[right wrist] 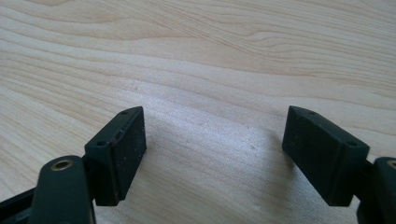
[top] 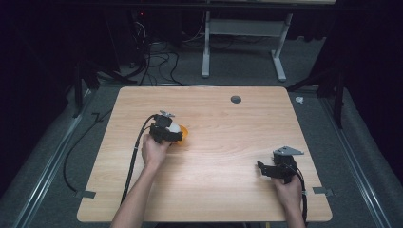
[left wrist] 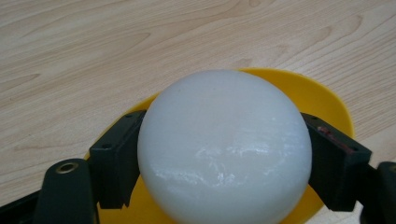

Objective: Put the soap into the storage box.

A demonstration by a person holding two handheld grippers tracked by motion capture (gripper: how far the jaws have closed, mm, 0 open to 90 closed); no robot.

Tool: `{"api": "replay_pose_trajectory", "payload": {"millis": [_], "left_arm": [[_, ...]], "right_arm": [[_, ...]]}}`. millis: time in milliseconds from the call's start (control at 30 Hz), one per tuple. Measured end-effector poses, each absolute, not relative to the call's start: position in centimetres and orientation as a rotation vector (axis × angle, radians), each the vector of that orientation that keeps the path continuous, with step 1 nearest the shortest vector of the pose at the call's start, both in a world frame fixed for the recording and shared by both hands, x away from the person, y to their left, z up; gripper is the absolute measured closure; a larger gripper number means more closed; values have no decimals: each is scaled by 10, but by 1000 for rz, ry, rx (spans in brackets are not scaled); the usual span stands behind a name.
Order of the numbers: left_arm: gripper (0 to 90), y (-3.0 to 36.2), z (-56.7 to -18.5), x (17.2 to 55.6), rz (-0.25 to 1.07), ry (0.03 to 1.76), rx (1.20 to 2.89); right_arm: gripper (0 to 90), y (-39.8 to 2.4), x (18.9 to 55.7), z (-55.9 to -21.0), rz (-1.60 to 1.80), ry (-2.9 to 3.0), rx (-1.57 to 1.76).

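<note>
The surface [top: 214,156] is a pale wood-grain board with rounded corners, lit brightest at its middle, with a small dark round cap [top: 235,99] near its far edge at about 1 o'clock. Around it lies grey carpeted floor [top: 237,66]; black cables [top: 157,59] tangle at 11 o'clock, and a white frame on two feet [top: 244,40] stands beyond the far edge at 12 o'clock. The rest of the room is dark. No writing or brand can be read anywhere.

The left gripper [top: 167,131], at about 10 o'clock from the surface's centre, has its jaws pinching a glossy white ball [left wrist: 224,144]. The ball sits over a yellow dish [left wrist: 322,100] that rests on the wood. The left gripper view shows both black pads pressed against the ball's sides, which the high view leaves too small to tell.

The right gripper [top: 273,170], at about 4 o'clock, has its jaws spread wide. The right gripper view shows only bare wood grain between them.
</note>
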State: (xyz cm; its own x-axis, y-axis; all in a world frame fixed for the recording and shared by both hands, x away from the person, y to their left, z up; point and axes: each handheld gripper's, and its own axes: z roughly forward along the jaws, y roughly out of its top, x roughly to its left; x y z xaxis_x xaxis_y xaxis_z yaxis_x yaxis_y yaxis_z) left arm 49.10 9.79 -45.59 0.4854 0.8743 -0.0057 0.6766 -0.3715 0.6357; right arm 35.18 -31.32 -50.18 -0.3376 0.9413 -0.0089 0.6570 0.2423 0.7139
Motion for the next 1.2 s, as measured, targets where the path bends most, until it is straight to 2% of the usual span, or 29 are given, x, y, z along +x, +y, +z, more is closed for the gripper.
{"api": "replay_pose_trajectory", "payload": {"millis": [567, 1200], "left_arm": [[229, 98, -461, 492, 444, 1297, 2162], [193, 102, -447, 485, 455, 1263, 2126]], "right_arm": [[225, -313, 352, -502, 870, 2080, 1458], [225, -313, 352, -502, 866, 2080, 1460]]}}
